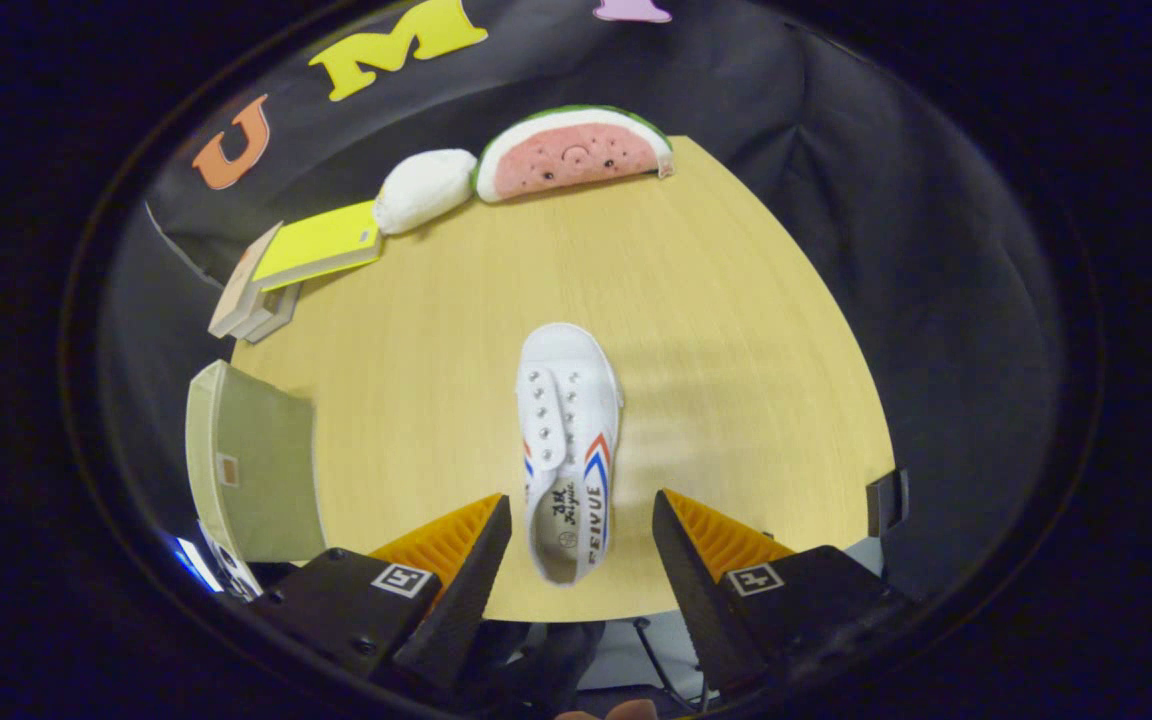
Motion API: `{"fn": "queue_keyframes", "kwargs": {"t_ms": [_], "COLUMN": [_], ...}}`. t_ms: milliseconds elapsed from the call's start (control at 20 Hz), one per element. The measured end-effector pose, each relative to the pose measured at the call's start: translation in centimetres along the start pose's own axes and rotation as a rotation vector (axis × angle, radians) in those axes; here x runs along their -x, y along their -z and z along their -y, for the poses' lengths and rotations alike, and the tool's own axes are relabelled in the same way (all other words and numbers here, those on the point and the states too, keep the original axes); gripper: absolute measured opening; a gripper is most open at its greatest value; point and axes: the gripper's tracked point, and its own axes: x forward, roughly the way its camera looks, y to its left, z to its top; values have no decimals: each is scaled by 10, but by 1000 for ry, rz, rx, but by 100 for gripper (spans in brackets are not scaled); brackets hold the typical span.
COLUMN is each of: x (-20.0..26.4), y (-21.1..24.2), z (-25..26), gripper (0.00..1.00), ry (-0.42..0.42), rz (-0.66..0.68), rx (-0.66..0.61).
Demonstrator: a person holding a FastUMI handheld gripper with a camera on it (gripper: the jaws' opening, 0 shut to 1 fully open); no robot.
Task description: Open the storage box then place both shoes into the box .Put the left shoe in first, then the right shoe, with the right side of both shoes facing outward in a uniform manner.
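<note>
The tongs [582, 545] are hanging wide open above the near edge of the worktop [736, 330], gripping nothing, each finger standing clear to one side of the shoe. The white shoe [568, 440] is lying flat on the wood, its heel end sitting right in the gap between the two fingers and its toe pointing straight away from them. So its long axis is running along the line the tongs are facing, not across it, and the heel opening is the nearest part. I would judge that a straight descent would bring the fingers down on either side of the heel.

Off to the left, near that finger, the greenish storage box [256, 470] is standing at the worktop's edge. Farther back on the left a yellow book [321, 245] is resting on a small stack, and beyond it a white cushion [424, 190] and a watermelon plush [576, 152] are sitting by the far edge.
</note>
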Motion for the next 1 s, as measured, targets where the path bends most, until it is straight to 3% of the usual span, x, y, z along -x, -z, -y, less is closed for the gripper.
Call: {"fn": "queue_keyframes", "kwargs": {"t_ms": [350,600,700,750,950,1000], "x": [-61,-73,-74,-74,-74,-73], "y": [3,3,5,5,7,7], "z": [10,6,-3,-8,-11,-12], "gripper": [92,91,83,66,38,36], "ry": [-9,-72,-115,-127,-121,-119], "rz": [-138,-167,-170,-166,-149,-146], "rx": [29,86,76,68,56,49]}}
